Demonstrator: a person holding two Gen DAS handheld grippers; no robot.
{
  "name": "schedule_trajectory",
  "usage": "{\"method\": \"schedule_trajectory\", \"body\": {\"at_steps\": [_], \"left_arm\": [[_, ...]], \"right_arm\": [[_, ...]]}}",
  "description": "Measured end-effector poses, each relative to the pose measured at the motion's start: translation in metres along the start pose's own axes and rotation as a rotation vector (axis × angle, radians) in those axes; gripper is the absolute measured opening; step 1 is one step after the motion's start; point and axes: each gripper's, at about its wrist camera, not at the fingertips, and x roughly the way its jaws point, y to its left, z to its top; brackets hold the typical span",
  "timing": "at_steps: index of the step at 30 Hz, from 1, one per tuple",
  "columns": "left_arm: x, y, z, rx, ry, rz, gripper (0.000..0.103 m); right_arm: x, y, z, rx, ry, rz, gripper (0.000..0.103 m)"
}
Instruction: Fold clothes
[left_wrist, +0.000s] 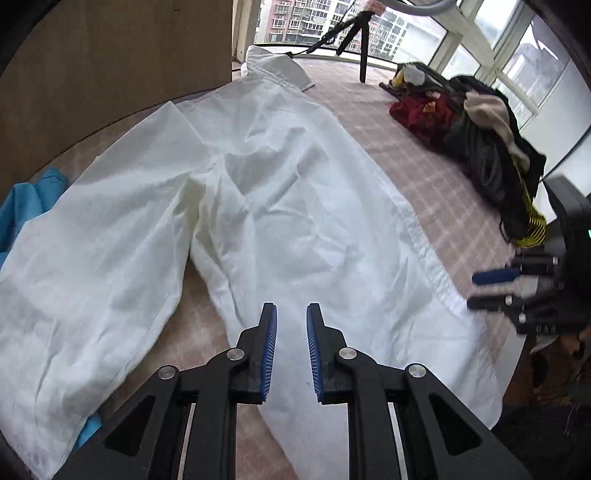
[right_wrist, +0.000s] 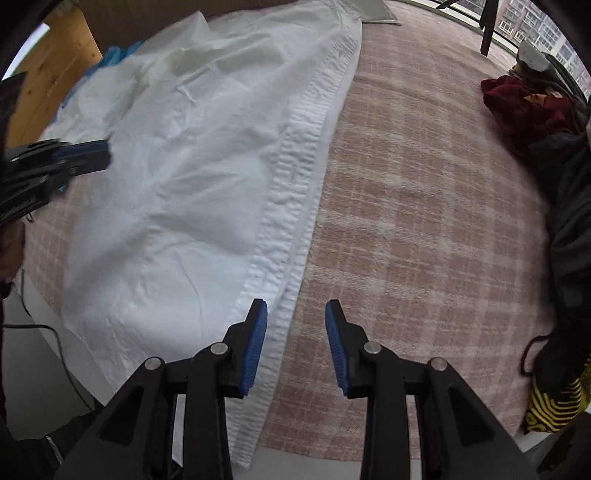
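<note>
A white shirt (left_wrist: 280, 192) lies spread flat on a pink checked bedcover (left_wrist: 436, 173), collar at the far end and a sleeve stretched to the left. My left gripper (left_wrist: 291, 314) hovers open over the shirt's lower hem with nothing between its blue pads. The right gripper (left_wrist: 487, 288) shows at the right edge of the left wrist view, beside the shirt's button placket. In the right wrist view the right gripper (right_wrist: 295, 310) stands open over the shirt (right_wrist: 192, 177) placket edge, holding nothing. The left gripper (right_wrist: 74, 155) appears blurred at the left.
A pile of dark, red and yellow-striped clothes (left_wrist: 480, 133) lies along the right side of the bedcover. A blue garment (left_wrist: 22, 210) peeks out under the sleeve at left. A black tripod (left_wrist: 354, 33) stands by the windows; a wooden panel (left_wrist: 110, 55) rises at left.
</note>
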Motion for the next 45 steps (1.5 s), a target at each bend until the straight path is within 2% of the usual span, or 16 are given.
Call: {"method": "schedule_trajectory", "body": {"at_steps": [2, 4, 6, 10, 14, 17, 19, 21, 24, 28, 29, 30, 34, 38, 40, 45], "left_arm": [[0.008, 0.008, 0.018, -0.014, -0.014, -0.018, 0.016], [0.020, 0.012, 0.032, 0.022, -0.007, 0.051, 0.017], [0.038, 0.022, 0.039, 0.018, 0.043, 0.112, 0.015], [0.040, 0.023, 0.042, 0.036, 0.072, 0.162, 0.005], [0.006, -0.007, 0.051, 0.085, -0.035, 0.065, 0.019], [-0.001, -0.033, 0.063, 0.152, -0.080, -0.015, 0.021], [0.013, -0.043, 0.076, 0.188, -0.066, 0.007, 0.023], [0.031, -0.047, 0.089, 0.207, -0.036, 0.042, 0.023], [0.040, -0.026, 0.093, 0.160, 0.000, 0.077, 0.023], [0.054, 0.008, 0.089, 0.092, 0.046, 0.090, 0.020], [0.059, 0.015, 0.087, 0.079, 0.064, 0.097, 0.020], [0.063, 0.019, 0.085, 0.076, 0.074, 0.102, 0.020], [0.070, 0.023, 0.078, 0.083, 0.074, 0.101, 0.014], [0.064, 0.022, 0.079, 0.083, 0.053, 0.075, 0.014], [0.058, 0.021, 0.079, 0.086, 0.039, 0.062, 0.014], [0.058, 0.028, 0.079, 0.073, 0.054, 0.066, 0.014]], "right_arm": [[-0.001, -0.001, -0.001, 0.016, -0.009, 0.017, 0.032], [-0.001, -0.002, -0.002, 0.032, -0.018, 0.033, 0.032], [-0.002, -0.004, -0.003, 0.048, -0.028, 0.050, 0.032], [-0.003, -0.006, -0.005, 0.080, -0.046, 0.083, 0.032], [-0.005, -0.012, -0.002, 0.123, -0.076, 0.117, 0.030], [-0.010, -0.033, 0.024, 0.218, -0.159, 0.158, 0.013], [-0.005, -0.039, 0.043, 0.272, -0.193, 0.206, 0.009], [0.003, -0.037, 0.063, 0.284, -0.218, 0.208, 0.009], [0.008, -0.048, 0.100, 0.300, -0.232, 0.227, 0.009], [0.024, -0.038, 0.128, 0.269, -0.213, 0.268, 0.009], [0.028, -0.037, 0.132, 0.259, -0.204, 0.257, 0.007], [0.031, -0.037, 0.133, 0.250, -0.191, 0.224, 0.000], [0.018, -0.057, 0.128, 0.296, -0.208, 0.138, 0.003], [0.010, -0.051, 0.149, 0.265, -0.244, 0.216, 0.003], [0.018, -0.037, 0.169, 0.242, -0.258, 0.218, 0.003], [0.041, -0.066, 0.197, 0.352, -0.209, 0.159, 0.000]]}}
